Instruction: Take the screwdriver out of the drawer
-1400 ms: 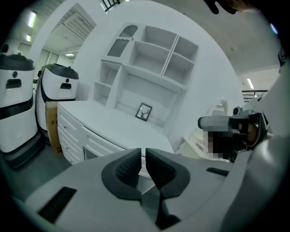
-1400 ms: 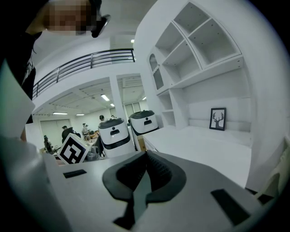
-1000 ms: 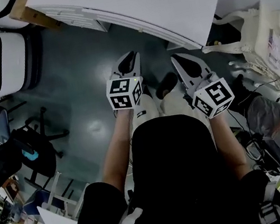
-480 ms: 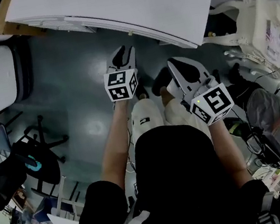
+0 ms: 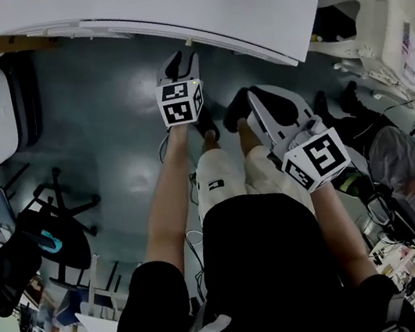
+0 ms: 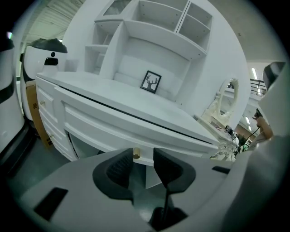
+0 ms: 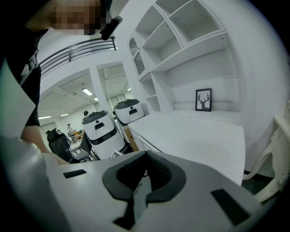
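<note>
The left gripper (image 6: 143, 154), jaws just spread wide and gripping nothing, should centre the knob (image 6: 136, 154) at twelve o'clock before pinching squarely and pulling the drawer (image 6: 104, 131). The right gripper (image 7: 147, 154) is clenched empty.

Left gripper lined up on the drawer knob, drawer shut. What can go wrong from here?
1. The left gripper has just been opening its jaws. The knob is small and sits toward one jaw, ahead of the pads, so closing could clip it or slip off.
2. The drawer sits under the desktop lip, so coming in high could hit that edge.
3. The right gripper is shut, not ready for a pickup.
</note>
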`<state>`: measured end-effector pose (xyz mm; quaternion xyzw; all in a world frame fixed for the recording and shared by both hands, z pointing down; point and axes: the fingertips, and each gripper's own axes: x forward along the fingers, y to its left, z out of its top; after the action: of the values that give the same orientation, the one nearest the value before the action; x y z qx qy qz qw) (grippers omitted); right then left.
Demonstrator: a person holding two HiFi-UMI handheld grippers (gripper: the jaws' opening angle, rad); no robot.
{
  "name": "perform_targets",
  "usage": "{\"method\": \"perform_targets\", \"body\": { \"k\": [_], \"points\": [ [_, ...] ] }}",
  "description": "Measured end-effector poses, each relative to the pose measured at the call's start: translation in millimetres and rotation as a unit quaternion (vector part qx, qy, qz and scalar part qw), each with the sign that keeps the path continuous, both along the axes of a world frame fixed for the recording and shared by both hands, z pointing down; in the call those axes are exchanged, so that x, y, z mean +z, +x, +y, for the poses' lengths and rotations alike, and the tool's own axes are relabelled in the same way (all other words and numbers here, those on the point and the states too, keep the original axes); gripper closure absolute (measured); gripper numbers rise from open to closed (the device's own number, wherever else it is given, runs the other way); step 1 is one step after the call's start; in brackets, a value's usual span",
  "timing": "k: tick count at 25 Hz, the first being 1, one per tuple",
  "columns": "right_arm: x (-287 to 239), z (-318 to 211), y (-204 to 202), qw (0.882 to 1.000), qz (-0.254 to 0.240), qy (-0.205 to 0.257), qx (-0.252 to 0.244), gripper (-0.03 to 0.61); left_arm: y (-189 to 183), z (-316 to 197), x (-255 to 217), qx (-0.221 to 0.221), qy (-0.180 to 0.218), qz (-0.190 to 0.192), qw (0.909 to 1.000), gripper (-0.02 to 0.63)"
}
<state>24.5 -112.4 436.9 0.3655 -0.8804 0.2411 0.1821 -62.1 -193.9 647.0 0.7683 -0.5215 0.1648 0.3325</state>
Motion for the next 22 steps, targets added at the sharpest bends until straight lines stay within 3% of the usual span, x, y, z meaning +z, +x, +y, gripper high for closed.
{"method": "perform_targets", "body": {
  "k": [17,22],
  "points": [
    [27,-7,20,0.999,-0.001,-0.027,0.031,0.561,5,-35,56,0.02,-0.024,-0.033,0.999,0.48],
    [29,-6,27,0.999,-0.001,-0.033,0.036,0.561,10,-38,62,0.021,-0.026,-0.043,0.9985,0.522]
  ]
}}
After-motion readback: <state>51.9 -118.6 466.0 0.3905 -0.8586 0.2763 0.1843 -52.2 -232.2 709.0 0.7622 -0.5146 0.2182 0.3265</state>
